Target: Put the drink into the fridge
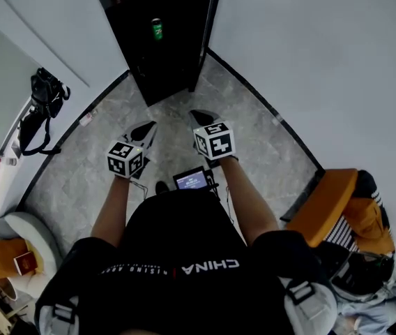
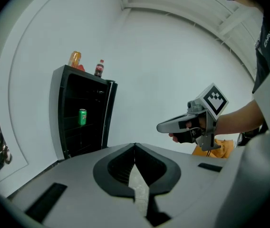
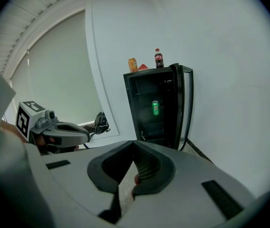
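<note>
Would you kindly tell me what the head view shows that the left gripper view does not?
Head view only: a small screen at the person's waist and the marker cube on the left gripper. Left gripper view only: a cola bottle standing on top of the black fridge. Both: that fridge, the green can inside it, the black bag and the right gripper.
</note>
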Tool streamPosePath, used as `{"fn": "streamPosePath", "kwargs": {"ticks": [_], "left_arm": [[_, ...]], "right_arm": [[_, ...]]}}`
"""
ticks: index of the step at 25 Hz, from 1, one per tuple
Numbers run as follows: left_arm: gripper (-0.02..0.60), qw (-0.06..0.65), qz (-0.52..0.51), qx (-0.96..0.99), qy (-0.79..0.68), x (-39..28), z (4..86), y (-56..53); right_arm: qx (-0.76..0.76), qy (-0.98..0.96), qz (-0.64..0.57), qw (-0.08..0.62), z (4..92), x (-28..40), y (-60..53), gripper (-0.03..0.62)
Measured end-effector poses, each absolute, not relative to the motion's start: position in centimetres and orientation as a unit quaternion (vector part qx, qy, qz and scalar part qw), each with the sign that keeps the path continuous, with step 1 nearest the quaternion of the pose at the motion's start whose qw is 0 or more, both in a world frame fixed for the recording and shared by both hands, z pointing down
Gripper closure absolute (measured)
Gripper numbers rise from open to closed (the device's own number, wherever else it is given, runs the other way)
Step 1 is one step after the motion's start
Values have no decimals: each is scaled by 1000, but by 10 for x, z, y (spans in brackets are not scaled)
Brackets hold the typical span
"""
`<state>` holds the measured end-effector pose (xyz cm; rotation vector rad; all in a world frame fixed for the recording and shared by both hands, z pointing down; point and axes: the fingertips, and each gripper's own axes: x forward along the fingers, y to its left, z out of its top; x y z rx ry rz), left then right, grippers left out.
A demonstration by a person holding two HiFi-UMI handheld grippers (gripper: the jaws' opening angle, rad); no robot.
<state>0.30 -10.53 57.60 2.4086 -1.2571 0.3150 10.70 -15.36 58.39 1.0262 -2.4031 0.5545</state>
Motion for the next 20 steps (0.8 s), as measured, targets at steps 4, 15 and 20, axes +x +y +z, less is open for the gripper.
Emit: {"fn": "streamPosePath", "kwargs": {"ticks": [4,15,20], "left_arm": [[569,195,122,855,-465,1,575,-113],[569,184,126,851,-476,9,571,-125],[569,189,113,859,-462,16,569,-127]], "right_arm": [[358,-884,197,229,581,100,-161,579],[330,-893,181,246,585,101,-161,579],[330,-892,180,251,589,105,-161,579]]}}
